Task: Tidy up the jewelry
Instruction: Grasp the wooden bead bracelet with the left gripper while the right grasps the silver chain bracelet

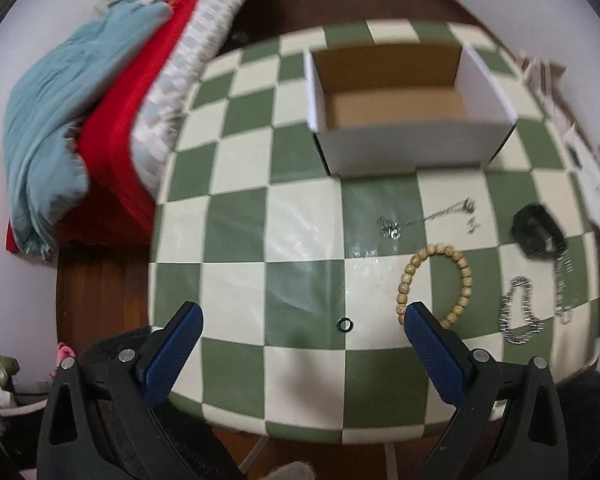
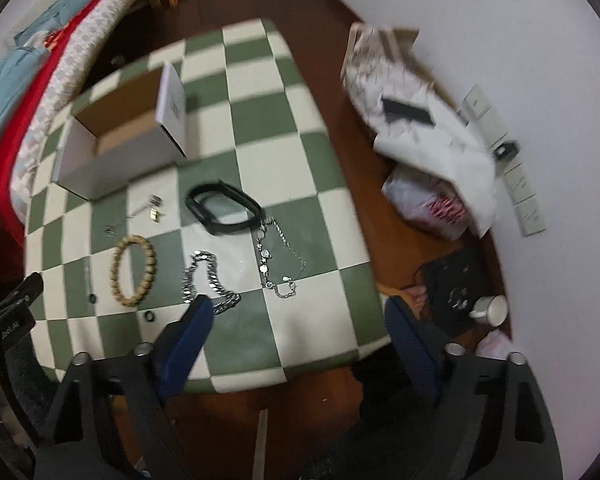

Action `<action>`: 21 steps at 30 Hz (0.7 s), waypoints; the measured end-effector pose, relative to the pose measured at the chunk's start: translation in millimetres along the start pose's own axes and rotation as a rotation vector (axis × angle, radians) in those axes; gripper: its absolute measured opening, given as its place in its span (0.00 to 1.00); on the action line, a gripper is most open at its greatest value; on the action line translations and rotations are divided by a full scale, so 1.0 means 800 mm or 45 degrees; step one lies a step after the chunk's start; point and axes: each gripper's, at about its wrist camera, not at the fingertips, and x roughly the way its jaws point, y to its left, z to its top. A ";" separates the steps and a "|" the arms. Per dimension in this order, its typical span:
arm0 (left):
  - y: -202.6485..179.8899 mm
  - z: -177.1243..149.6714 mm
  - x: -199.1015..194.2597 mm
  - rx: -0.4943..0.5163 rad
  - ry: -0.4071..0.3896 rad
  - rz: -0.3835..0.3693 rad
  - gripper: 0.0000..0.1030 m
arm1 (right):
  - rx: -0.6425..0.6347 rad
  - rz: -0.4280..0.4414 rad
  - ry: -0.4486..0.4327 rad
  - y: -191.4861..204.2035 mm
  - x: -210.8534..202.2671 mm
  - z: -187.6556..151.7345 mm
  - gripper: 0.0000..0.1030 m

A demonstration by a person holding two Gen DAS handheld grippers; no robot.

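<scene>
An open white cardboard box [image 1: 404, 148] [image 2: 116, 160] stands empty at the far side of the checkered table [image 1: 240, 240] [image 2: 308, 184]. In front of it lie a wooden bead bracelet [image 1: 462, 268] [image 2: 118, 276], a thick silver chain [image 1: 518, 316] [image 2: 204, 276], a black band [image 1: 538, 232] [image 2: 224, 208], a thin silver necklace [image 2: 276, 260], a small silver chain [image 1: 428, 218] [image 2: 134, 212] and a small black ring [image 1: 345, 324] [image 2: 149, 315]. My left gripper [image 1: 302, 324] is open and empty above the ring. My right gripper [image 2: 298, 316] is open and empty near the table's front edge.
A bed with blue, red and patterned bedding [image 1: 80, 112] [image 2: 16, 92] borders the table on the left. On the floor to the right lie a white bag [image 2: 420, 120], a plastic bag [image 2: 432, 204], a black item [image 2: 456, 292] and a cup [image 2: 492, 310].
</scene>
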 end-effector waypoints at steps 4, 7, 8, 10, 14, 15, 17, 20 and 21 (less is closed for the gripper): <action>-0.023 0.005 0.039 0.061 0.065 -0.009 0.96 | 0.022 0.000 0.097 -0.005 0.056 0.000 0.74; -0.035 0.006 0.060 0.096 0.123 -0.032 0.80 | 0.013 0.056 0.118 0.002 0.073 -0.004 0.72; -0.039 0.007 0.067 0.103 0.137 -0.040 0.78 | 0.000 0.072 0.116 0.006 0.075 -0.004 0.72; -0.046 0.008 0.074 0.113 0.141 -0.089 0.76 | -0.030 0.101 0.105 0.019 0.077 -0.006 0.71; -0.060 0.005 0.079 0.165 0.157 -0.111 0.72 | -0.092 0.124 0.109 0.046 0.089 -0.005 0.60; -0.062 0.004 0.077 0.166 0.132 -0.112 0.69 | -0.112 0.120 0.105 0.054 0.092 -0.005 0.57; -0.064 0.001 0.074 0.185 0.111 -0.118 0.65 | -0.143 0.106 0.102 0.069 0.098 -0.003 0.56; -0.066 -0.003 0.069 0.182 0.100 -0.206 0.37 | -0.184 0.084 0.108 0.088 0.106 0.000 0.54; -0.070 -0.002 0.068 0.188 0.093 -0.212 0.23 | -0.199 0.069 0.104 0.094 0.108 0.000 0.54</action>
